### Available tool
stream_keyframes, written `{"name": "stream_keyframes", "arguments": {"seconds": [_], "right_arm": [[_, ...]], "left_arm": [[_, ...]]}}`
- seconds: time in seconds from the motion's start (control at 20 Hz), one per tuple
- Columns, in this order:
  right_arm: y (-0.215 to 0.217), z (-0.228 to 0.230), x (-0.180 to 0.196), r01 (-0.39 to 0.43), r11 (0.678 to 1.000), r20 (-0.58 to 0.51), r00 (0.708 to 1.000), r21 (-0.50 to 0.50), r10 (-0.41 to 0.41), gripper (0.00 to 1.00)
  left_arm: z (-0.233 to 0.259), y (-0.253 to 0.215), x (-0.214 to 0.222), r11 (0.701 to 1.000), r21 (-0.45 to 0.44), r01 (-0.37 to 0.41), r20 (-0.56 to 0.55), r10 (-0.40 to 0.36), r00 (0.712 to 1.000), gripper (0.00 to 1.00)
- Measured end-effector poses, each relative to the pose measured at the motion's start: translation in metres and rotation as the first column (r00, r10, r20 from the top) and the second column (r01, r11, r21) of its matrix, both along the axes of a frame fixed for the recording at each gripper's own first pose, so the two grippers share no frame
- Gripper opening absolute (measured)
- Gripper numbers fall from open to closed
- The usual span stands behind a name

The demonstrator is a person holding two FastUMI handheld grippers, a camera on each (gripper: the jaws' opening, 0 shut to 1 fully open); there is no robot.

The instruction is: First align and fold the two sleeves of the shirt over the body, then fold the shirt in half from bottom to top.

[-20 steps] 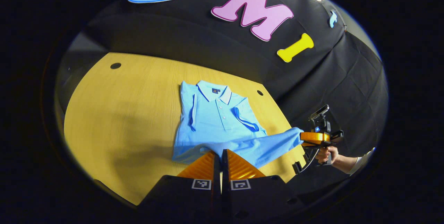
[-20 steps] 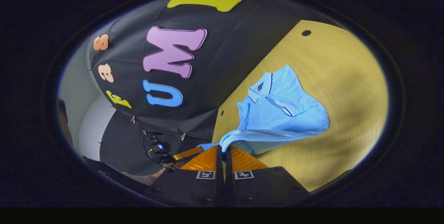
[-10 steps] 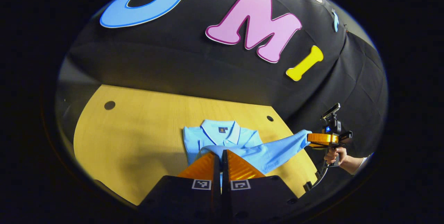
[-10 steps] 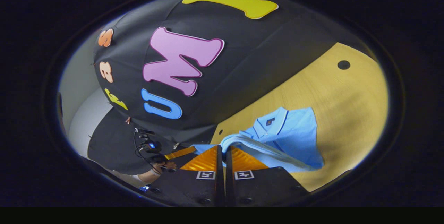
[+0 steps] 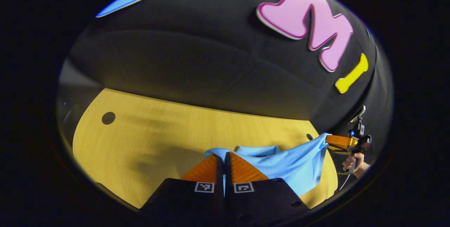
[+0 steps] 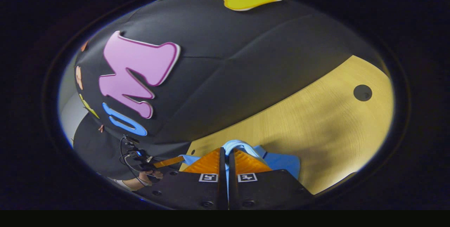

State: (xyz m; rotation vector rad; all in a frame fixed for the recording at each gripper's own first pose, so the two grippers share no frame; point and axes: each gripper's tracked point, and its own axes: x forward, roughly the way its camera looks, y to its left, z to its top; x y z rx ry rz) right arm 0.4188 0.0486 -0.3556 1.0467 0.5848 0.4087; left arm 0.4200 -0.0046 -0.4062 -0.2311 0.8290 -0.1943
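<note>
Folding shirt (image 5: 291,163) bottom to top, I think. Left gripper (image 5: 224,158) & right gripper (image 6: 225,155) are both squeezed tight on its hem, held up over the table (image 5: 147,139). Next: carry hem far, to collar, lay flat, let go.

Light blue polo shirt (image 5: 291,162): lies on the yellow wooden table (image 5: 147,139), near the far edge. Its hem is raised off the surface and stretched taut between two held corners. In the right gripper view the shirt (image 6: 281,162) shows bunched fabric, with a dark-trimmed edge just visible beneath.
</note>
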Motion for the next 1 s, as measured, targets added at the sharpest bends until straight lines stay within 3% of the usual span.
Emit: {"name": "stream_keyframes", "arguments": {"seconds": [0.05, 0.1, 0.15, 0.2, 0.25, 0.4, 0.5, 0.65, 0.7, 0.75, 0.85, 0.9, 0.95, 1.0], "right_arm": [[0.002, -0.015, 0.009, 0.001, 1.000, -0.021, 1.000, -0.009, -0.001, 0.11], [0.003, -0.028, 0.014, 0.000, 1.000, -0.041, 0.999, -0.014, -0.001, 0.05], [0.006, -0.040, 0.018, -0.003, 1.000, -0.059, 0.998, -0.025, 0.002, 0.12], [0.005, -0.053, 0.021, -0.001, 0.999, -0.080, 0.997, -0.042, -0.002, 0.12], [0.006, -0.064, 0.023, -0.002, 0.998, -0.098, 0.995, -0.058, -0.004, 0.00], [-0.001, -0.096, 0.020, -0.008, 0.989, -0.146, 0.989, -0.148, -0.014, 0.05], [-0.005, -0.104, 0.015, -0.018, 0.976, -0.161, 0.987, -0.219, -0.018, 0.05], [-0.009, -0.099, 0.018, -0.007, 0.969, -0.138, 0.990, -0.247, -0.028, 0.00], [-0.012, -0.093, 0.016, 0.003, 0.968, -0.136, 0.990, -0.249, -0.038, 0.29], [-0.011, -0.085, 0.016, 0.012, 0.969, -0.129, 0.991, -0.248, -0.045, 0.21], [-0.016, -0.071, 0.013, 0.022, 0.958, -0.099, 0.994, -0.286, -0.052, 0.59], [-0.021, -0.063, 0.009, 0.026, 0.948, -0.077, 0.996, -0.318, -0.053, 0.66], [-0.024, -0.053, 0.007, 0.031, 0.940, -0.054, 0.997, -0.341, -0.052, 0.63], [-0.024, -0.041, 0.003, 0.035, 0.933, -0.032, 0.998, -0.357, -0.050, 0.82]], "left_arm": [[-0.013, -0.002, 0.008, 1.000, 0.000, -0.006, -0.012, 0.006, 1.000, 0.06], [-0.025, -0.001, 0.016, 1.000, 0.017, -0.009, -0.018, 0.009, 1.000, 0.06], [-0.038, -0.003, 0.023, 0.999, 0.044, -0.005, -0.029, 0.006, 1.000, 0.06], [-0.050, 0.000, 0.027, 0.996, 0.088, -0.009, -0.048, 0.013, 0.999, 0.06], [-0.060, -0.002, 0.029, 0.993, 0.117, -0.012, -0.066, 0.019, 0.998, 0.06], [-0.069, -0.011, 0.025, 0.987, 0.152, -0.044, -0.102, 0.060, 0.993, 0.02], [-0.067, -0.010, 0.024, 0.986, 0.159, -0.057, -0.105, 0.074, 0.992, 0.11], [-0.055, -0.008, 0.025, 0.983, 0.173, -0.061, -0.073, 0.074, 0.995, 0.53], [-0.047, -0.006, 0.024, 0.980, 0.189, -0.066, -0.055, 0.077, 0.995, 0.67], [-0.039, -0.006, 0.023, 0.979, 0.191, -0.071, -0.039, 0.080, 0.996, 0.73], [-0.013, -0.011, 0.022, 0.980, 0.184, -0.081, 0.006, 0.081, 0.997, 0.83], [0.005, -0.016, 0.021, 0.981, 0.174, -0.082, 0.034, 0.078, 0.996, 0.84], [0.022, -0.020, 0.019, 0.982, 0.167, -0.082, 0.064, 0.072, 0.995, 0.85], [0.040, -0.025, 0.017, 0.983, 0.163, -0.079, 0.095, 0.064, 0.993, 0.92]]}}
